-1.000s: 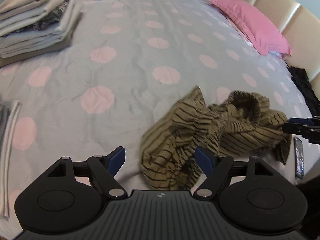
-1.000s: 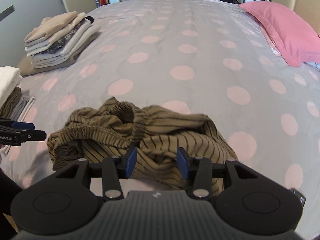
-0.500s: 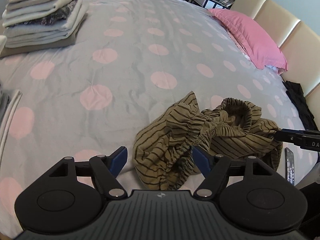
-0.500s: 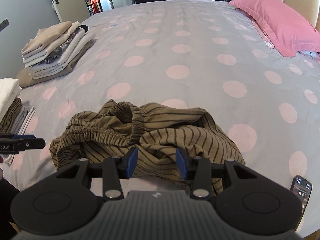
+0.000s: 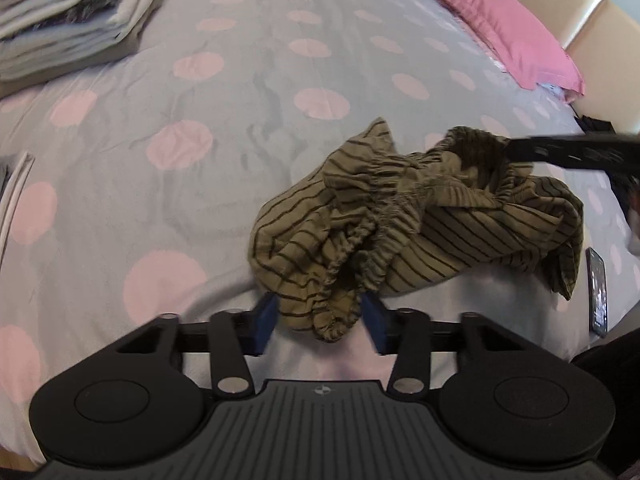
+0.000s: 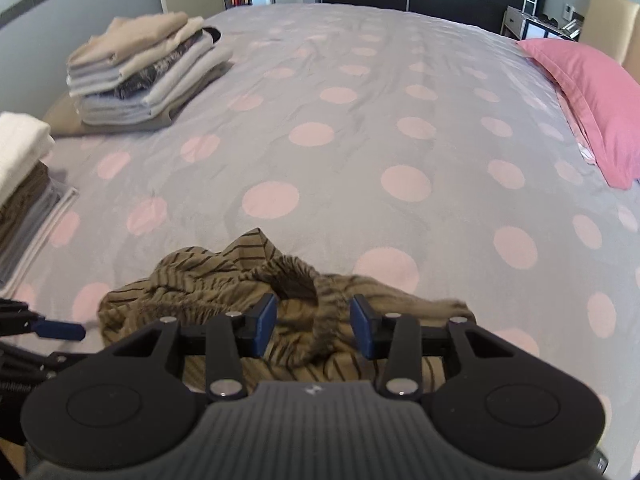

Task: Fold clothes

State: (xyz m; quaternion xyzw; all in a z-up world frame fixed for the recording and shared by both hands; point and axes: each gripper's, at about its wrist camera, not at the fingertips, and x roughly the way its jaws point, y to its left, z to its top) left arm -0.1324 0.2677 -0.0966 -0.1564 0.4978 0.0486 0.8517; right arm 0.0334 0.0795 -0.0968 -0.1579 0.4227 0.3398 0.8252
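A grey bedspread with pink polka dots (image 6: 360,152) covers the bed and carries everything else. A pink pillow (image 6: 592,96) lies at its head end. Far across the spread sits a tall stack of folded clothes (image 6: 140,76), beige on top, and a second folded pile topped with a white towel (image 6: 20,148) stands nearer the edge. The crumpled olive striped shorts (image 5: 400,220), elastic waistband bunched, lie at the near edge of the bed. A phone (image 5: 598,288) rests just beside them. The left gripper (image 5: 320,320) has its blue pads spread, with a lobe of the shorts between them, not pinched. The right gripper (image 6: 314,322) is likewise unclenched, straddling a fold of waistband.
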